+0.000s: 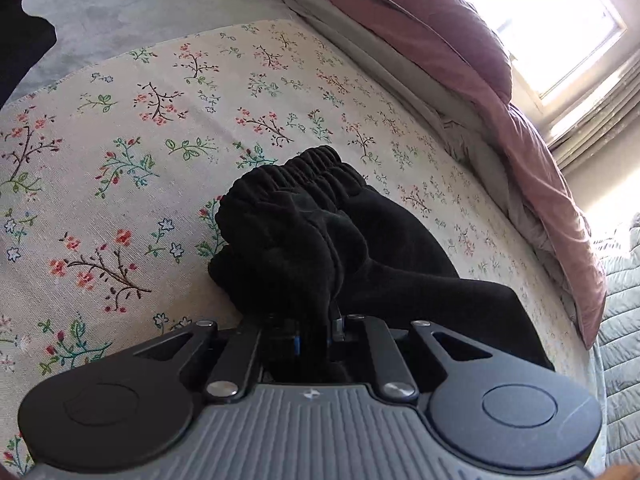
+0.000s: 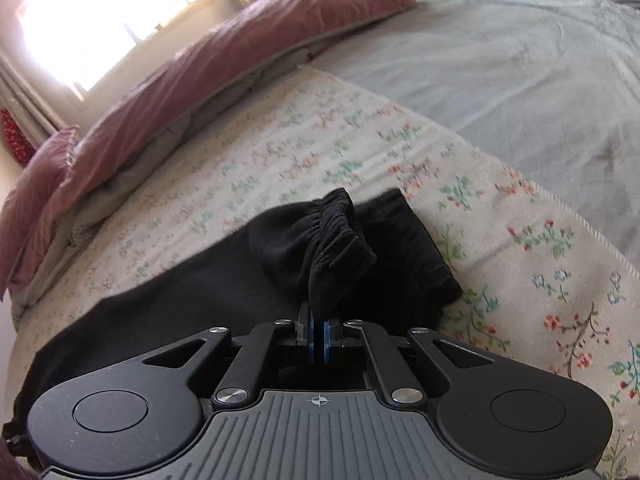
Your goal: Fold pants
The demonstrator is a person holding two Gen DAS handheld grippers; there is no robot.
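Both grippers, left gripper [image 1: 316, 320] and right gripper [image 2: 319, 326], clench the black pants [image 2: 348, 240]; I'm mid-fold, and next I should lay the waistband [image 1: 316, 168] flat.

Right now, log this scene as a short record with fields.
surface: floral cloth on a bed
garment: black pants, bunched, part lifted
left gripper: shut on pants fabric
right gripper: shut on pants near the elastic band
bedding: pink duvet along the far edge
fold: not finished
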